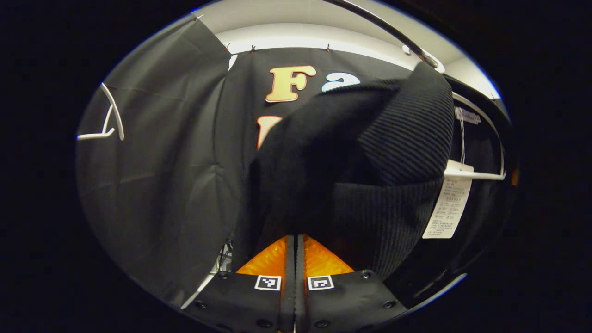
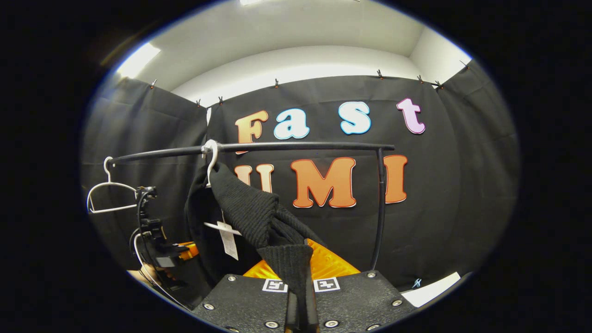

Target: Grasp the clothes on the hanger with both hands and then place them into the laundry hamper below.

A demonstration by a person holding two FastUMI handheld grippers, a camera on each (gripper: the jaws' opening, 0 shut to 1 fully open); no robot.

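Both grippers clamped on the black knit sweater at the clothes rail.

The right gripper [image 2: 300,273] pinches a ribbed fold of the sweater [image 2: 249,208] between closed jaws. The left gripper [image 1: 294,259] has its fingers pressed together with the sweater's dark cloth at their tips. The sweater hangs from a white hanger [image 2: 212,157] hooked on the black rail [image 2: 300,146], its paper tag [image 1: 447,208] dangling below. An empty white hanger [image 2: 107,189] hangs near the rail's end.

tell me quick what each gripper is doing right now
Left gripper: closed on the black sweater, which hangs from a white hanger.
Right gripper: closed on the sweater's ribbed sleeve.
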